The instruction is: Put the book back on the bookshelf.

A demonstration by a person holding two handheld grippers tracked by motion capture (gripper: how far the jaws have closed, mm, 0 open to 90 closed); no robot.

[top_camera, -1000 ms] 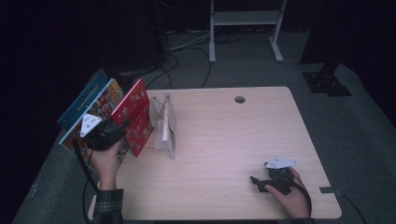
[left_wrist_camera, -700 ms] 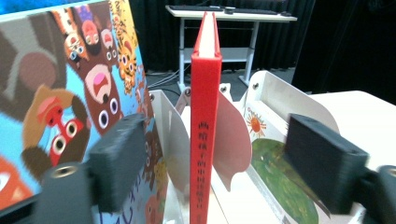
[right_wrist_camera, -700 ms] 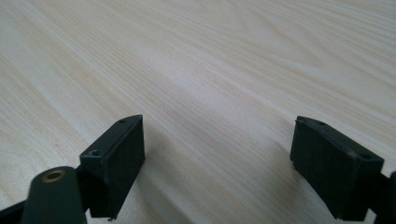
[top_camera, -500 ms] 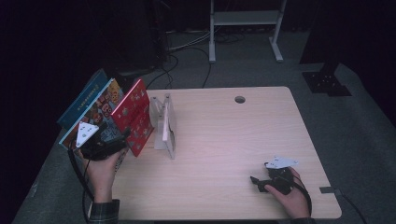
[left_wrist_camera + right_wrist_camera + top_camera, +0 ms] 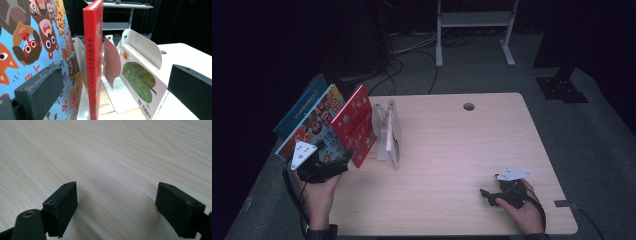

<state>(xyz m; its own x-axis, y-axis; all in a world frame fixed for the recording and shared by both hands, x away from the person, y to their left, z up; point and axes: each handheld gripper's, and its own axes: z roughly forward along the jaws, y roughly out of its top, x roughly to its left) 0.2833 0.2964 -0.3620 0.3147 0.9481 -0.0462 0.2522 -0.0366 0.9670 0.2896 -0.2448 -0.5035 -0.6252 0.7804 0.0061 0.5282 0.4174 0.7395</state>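
The left gripper (image 5: 343, 159) had just opened its jaws wide and drawn back from the red book (image 5: 358, 125), apparently left leaning in the rack (image 5: 388, 131), nothing between them.

Red book (image 5: 93, 57) stands upright on its lower edge at the table's left end, spine bearing a column of gold characters. It leans leftward against a tilted blue picture book (image 5: 30, 47) covered with cartoon animals; a white metal bookend (image 5: 140, 45) stands just beside it on the right.

Chinese characters run down the red book's spine (image 5: 92, 62) — too blurred to transcribe.
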